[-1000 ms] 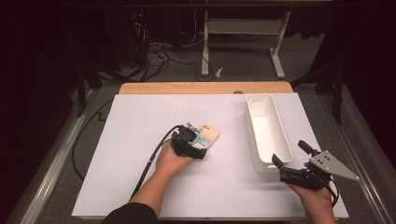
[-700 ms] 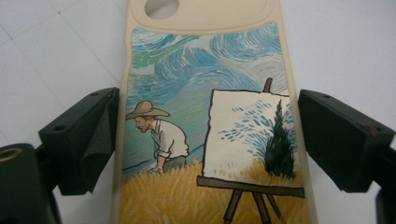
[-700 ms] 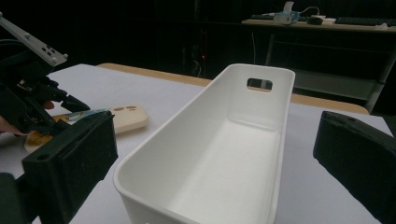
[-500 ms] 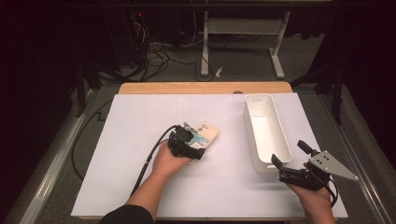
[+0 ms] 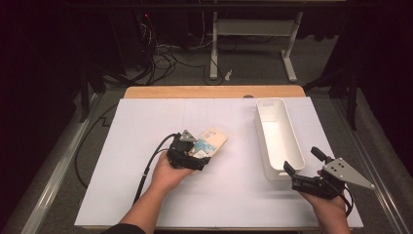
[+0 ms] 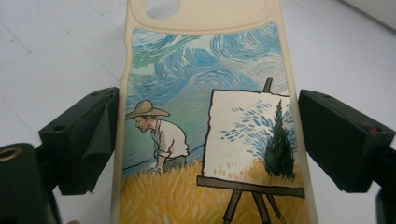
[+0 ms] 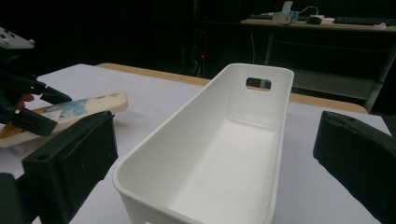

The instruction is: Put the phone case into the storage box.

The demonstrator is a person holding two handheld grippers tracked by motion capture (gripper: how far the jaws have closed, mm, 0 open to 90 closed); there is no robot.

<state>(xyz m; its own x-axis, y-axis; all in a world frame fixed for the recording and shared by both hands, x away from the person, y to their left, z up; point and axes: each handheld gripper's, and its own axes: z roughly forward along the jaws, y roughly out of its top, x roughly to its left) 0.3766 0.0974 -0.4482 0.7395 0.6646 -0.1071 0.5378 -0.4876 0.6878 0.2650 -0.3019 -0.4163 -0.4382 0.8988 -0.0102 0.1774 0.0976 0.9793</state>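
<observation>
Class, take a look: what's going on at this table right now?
A person works with a gripper in each hand. The left gripper has its jaws either side of a painted phone case lying on the white table cover; whether they are pressing it yet is unclear. The right gripper, jaws open, waits at the near end of an empty white bin.

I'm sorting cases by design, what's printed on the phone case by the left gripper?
A painter in a straw hat beside an easel, on the cream phone case; clearest in the left gripper view.

White bin (phone case beside)
</observation>
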